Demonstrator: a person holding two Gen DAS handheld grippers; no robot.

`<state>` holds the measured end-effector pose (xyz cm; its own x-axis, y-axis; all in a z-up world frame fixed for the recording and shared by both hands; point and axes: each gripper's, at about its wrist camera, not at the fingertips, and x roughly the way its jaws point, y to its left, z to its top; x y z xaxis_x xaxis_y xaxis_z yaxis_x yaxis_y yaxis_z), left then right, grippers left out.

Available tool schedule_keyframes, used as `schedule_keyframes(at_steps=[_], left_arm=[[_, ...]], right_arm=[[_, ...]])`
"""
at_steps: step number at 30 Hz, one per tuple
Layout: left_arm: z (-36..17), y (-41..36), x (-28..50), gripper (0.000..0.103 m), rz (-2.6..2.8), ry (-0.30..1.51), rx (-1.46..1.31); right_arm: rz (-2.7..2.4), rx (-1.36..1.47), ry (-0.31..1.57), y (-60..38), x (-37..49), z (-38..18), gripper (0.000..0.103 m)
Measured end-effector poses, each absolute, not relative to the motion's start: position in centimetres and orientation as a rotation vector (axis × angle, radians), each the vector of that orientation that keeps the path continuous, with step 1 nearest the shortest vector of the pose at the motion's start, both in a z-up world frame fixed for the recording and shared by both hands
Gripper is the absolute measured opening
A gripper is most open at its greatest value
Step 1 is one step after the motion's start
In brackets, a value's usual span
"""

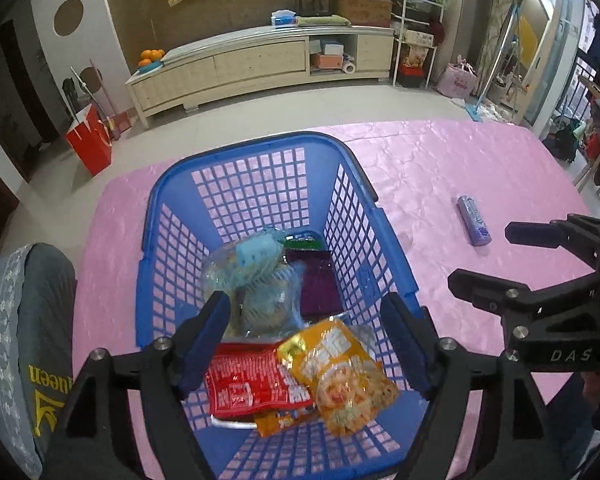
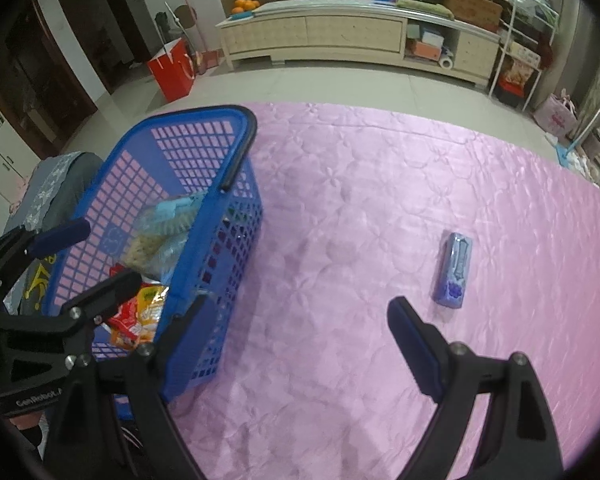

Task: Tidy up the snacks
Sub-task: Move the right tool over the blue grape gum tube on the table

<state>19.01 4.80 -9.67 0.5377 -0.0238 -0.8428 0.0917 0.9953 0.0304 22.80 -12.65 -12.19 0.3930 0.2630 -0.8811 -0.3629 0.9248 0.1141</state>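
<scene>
Most snack packets (image 1: 300,372) lie in the blue plastic lattice basket (image 1: 256,148); one purple wrapped roll (image 2: 454,270) remains on the pink-covered table (image 2: 380,200). Both left tongs (image 1: 312,344) and right tongs (image 2: 300,340) gape wide, empty.

Both tongs (image 1: 312,332) (image 2: 300,332) gape, angled downward

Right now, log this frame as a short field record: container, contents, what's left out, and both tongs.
container: blue basket on the pink tablecloth
contents: orange packet, red packet, clear bag, purple pack
left out: purple snack bar, lying on the cloth right of the basket
left tongs: open above the basket, holding nothing
right tongs: open over the cloth, empty, near the bar
</scene>
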Motion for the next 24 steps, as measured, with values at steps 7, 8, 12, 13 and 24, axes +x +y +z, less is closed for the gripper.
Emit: schedule_keyframes(at_steps=[7,8,12,13,24], left_arm=[[-8.0,5.0,17.0,0.076,-0.059,0.975,0.07],[-7.7,4.9,16.6,0.076,-0.059,0.968,0.07],[-6.6,4.7,15.6,0.076,-0.06,0.953,0.054],[-6.3,4.6,15.3,0.076,-0.062,0.948,0.052],[-5.0,1.2,15.1,0.076,-0.095,0.931,0.076]], right_arm=[[0.414,-0.104,1.066,-12.5,21.0,-10.3,0.09],[0.416,-0.104,1.064,-12.4,20.7,-10.0,0.09],[0.424,-0.103,1.048,-12.8,19.4,-9.0,0.09],[0.425,-0.102,1.044,-12.9,19.2,-8.7,0.09],[0.396,-0.072,1.028,-15.7,18.3,-7.3,0.09]])
